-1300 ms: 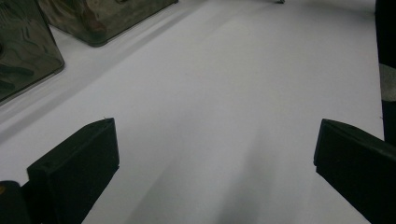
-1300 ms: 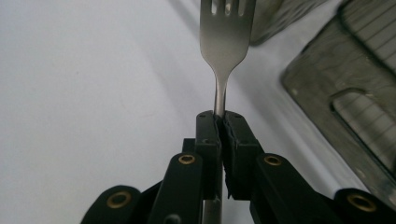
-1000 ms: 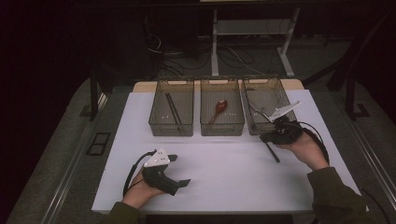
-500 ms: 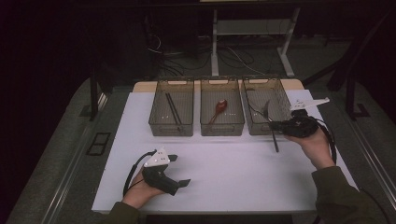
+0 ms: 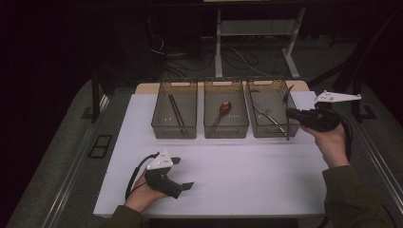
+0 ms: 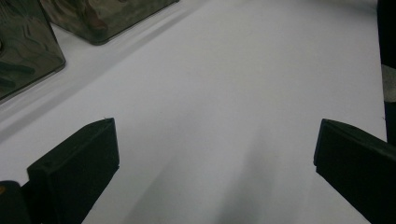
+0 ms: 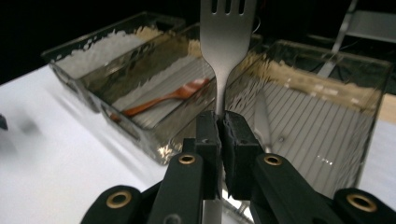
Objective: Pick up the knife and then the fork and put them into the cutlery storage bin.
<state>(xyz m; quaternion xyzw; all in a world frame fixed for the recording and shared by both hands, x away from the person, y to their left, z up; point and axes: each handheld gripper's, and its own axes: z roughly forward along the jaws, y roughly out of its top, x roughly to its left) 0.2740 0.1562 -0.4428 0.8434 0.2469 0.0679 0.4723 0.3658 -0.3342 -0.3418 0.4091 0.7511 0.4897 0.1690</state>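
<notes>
Three bins (image 5: 174,134), one fork (image 7: 227,32)

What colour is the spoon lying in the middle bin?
The spoon is reddish-brown, like wood; the right gripper view shows it best, through the clear bin wall.

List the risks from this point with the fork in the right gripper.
1. The right gripper pinches the fork only at its thin neck, so it may pivot or slip out.
2. The fork's handle hangs below the jaws beside the right bin; it could knock the wall on the way in.
3. Another utensil already lies in that bin, so the fork may land on it and bounce.
</notes>
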